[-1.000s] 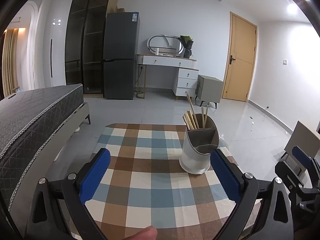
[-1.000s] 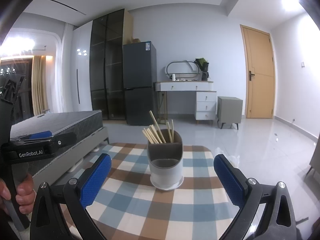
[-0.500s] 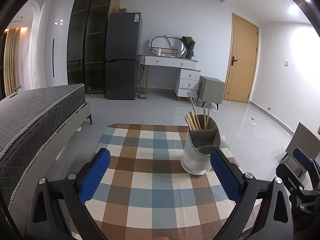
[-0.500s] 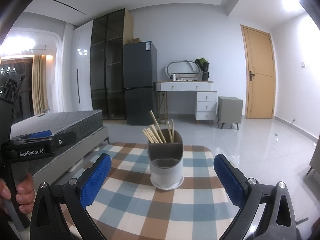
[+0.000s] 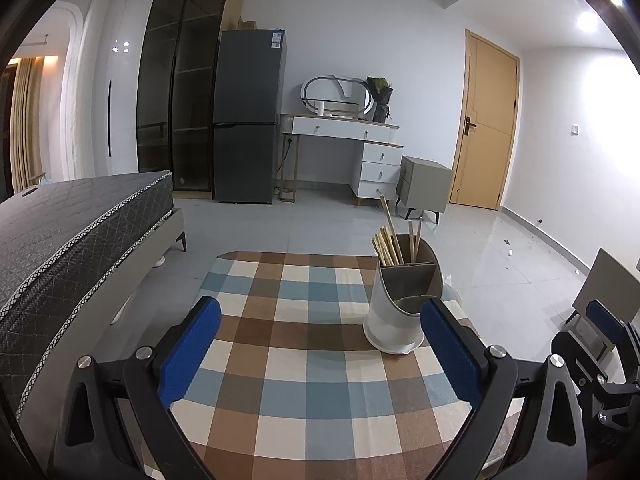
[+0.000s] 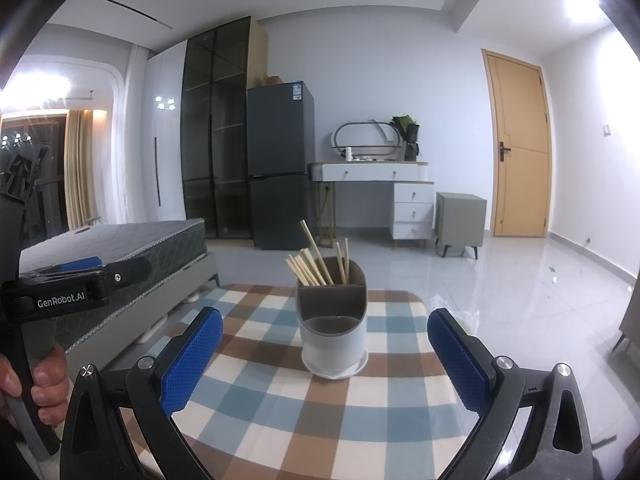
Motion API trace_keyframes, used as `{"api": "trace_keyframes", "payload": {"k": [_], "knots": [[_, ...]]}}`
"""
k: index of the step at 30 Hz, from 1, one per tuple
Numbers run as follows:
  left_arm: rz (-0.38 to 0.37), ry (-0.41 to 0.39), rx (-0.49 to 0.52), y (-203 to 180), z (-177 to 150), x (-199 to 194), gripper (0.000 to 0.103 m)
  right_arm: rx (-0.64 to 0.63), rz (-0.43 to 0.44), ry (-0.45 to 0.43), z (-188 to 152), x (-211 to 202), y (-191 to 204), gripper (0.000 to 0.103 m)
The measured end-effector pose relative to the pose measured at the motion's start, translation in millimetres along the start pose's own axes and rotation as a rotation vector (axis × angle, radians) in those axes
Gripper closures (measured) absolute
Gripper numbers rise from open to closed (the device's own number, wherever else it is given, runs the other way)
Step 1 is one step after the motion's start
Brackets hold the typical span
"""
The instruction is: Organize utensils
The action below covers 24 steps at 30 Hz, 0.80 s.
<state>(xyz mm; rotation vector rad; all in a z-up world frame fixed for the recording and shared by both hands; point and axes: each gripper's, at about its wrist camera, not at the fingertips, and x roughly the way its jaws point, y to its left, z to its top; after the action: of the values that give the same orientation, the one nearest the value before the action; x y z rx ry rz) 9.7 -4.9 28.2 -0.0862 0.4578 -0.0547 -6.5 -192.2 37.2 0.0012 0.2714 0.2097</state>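
Observation:
A white and grey utensil holder (image 5: 398, 300) (image 6: 333, 328) stands upright on the checked tablecloth (image 5: 300, 360) (image 6: 280, 384). Several wooden chopsticks (image 5: 394, 240) (image 6: 318, 264) stick out of its rear compartment; the front compartment looks empty. My left gripper (image 5: 320, 352) is open above the near part of the table, the holder just beyond its right finger. My right gripper (image 6: 324, 360) is open too, with the holder centred beyond its blue pads. Neither holds anything. The left gripper's body and a hand on its handle (image 6: 44, 376) show at the left of the right wrist view.
A grey mattress (image 5: 60, 240) lies left of the table. Beyond the table are tiled floor, a dark fridge (image 5: 248, 120), a white dresser (image 5: 360, 152), a grey nightstand (image 5: 424, 184) and a wooden door (image 5: 488, 128). A crumpled clear bag (image 6: 452, 312) lies by the table's far right edge.
Both views have barely shifted. A fingertip seen at the bottom edge of the left wrist view a second ago is gone.

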Motion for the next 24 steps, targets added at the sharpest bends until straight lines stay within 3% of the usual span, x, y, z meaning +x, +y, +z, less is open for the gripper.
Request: {"api": "trace_keyframes", "payload": {"k": [24], "knots": [[0.002,-0.002,0.0,-0.3,-1.4,0.2,0.005,0.0,0.001,0.003,-0.5,-0.9,1.1,0.0]]}}
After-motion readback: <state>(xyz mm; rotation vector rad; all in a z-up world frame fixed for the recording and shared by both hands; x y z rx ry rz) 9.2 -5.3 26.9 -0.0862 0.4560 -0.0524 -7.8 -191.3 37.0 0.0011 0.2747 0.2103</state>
